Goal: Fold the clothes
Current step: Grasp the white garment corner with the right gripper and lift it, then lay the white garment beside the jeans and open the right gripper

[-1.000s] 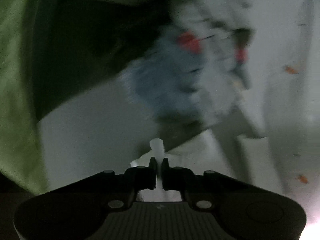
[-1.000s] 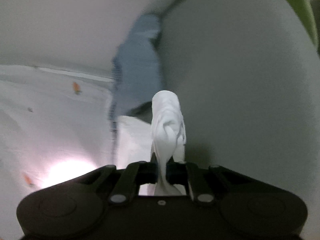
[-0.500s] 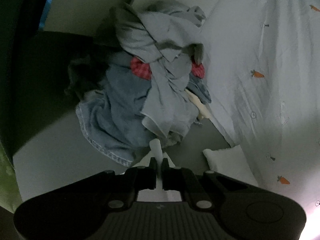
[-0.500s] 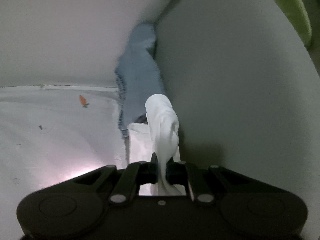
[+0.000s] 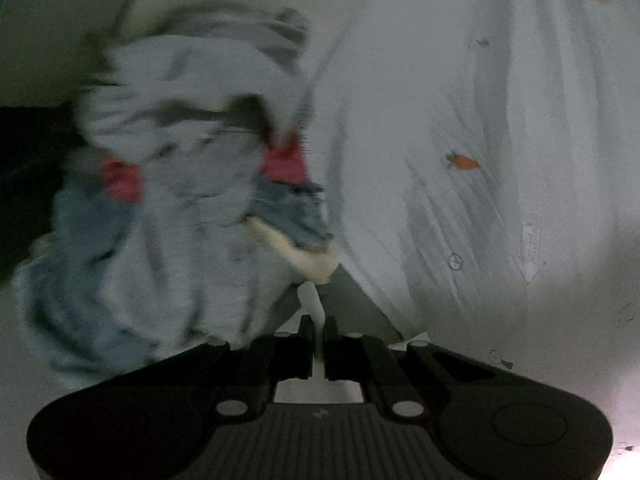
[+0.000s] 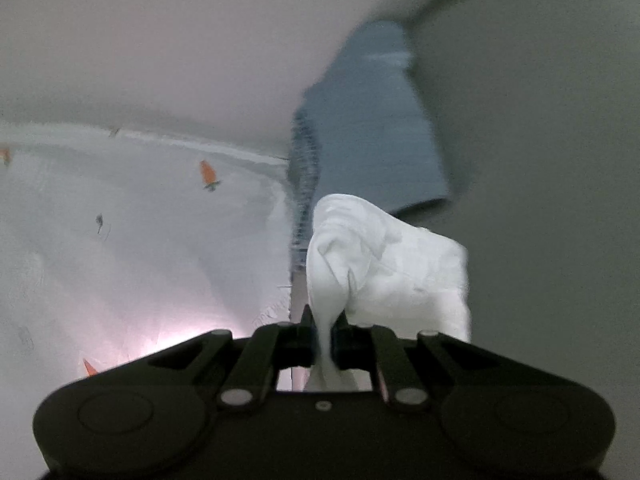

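Grippers pinch a white garment (image 6: 384,264) at two points above a bed: the left gripper (image 5: 318,330) has its jaws closed on a thin twist of the cloth, the right gripper (image 6: 326,330) clamps a bunched fold. Just beyond lies a blurred heap of grey, blue and red clothes (image 5: 180,184), beside a white carrot-print sheet (image 5: 500,140).

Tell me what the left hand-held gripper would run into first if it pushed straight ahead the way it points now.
Probably the heap of clothes. The left hand-held gripper, shut on white cloth, points at the heap's near right edge, where a cream piece sticks out. Blur leaves depth uncertain.
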A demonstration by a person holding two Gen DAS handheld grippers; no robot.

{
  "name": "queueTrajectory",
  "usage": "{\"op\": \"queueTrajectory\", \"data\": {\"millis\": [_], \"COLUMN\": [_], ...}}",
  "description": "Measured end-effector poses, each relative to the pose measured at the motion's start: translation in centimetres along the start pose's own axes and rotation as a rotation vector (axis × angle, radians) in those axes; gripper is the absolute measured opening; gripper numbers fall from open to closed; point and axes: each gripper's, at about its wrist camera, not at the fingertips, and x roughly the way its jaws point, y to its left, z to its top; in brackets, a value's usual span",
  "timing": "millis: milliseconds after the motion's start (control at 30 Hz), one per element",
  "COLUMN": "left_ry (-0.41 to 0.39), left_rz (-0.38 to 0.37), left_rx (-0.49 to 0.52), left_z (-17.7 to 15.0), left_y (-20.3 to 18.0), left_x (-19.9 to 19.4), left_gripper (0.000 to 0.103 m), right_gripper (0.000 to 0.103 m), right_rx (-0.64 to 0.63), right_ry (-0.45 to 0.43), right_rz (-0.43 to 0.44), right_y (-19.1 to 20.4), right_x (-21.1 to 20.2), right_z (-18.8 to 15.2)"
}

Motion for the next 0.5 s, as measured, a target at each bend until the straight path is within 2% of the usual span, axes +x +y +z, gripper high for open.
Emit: {"op": "queueTrajectory", "data": {"millis": [67,233,333,433,500], "left_ry": [0.006,0.042,0.034,0.043,0.062], "left_rz": [-0.001,0.003,-0.054,-0.130,-0.140], "left_rx": [0.012,0.058,0.130,0.145,0.185], "left_z": [-0.1,0.0,0.1,0.0,-0.9], "left_y": [-1.9,-7.8,-13.1,-18.5,-21.7], "left_x": [2.6,10.2,14.8,20.7,25.4], "left_gripper": [0.004,0.004,0.004,0.004,0.005], "right_gripper": [0.008,0.009,0.009,0.009,0.015], "right_rx": [-0.024,0.018,-0.006,-0.036,-0.045], "right_ry": [-0.004,0.021,0.030,0.031,0.026], "right_rz": [-0.020,-0.072,-0.096,-0.100,-0.118], "right_y": [0.7,2.3,4.3,6.6,7.5], "right_x": [1.5,6.8,10.8,15.5,19.0], "right_z": [-0.5,-0.4,-0.2,-0.4,-0.8]}}
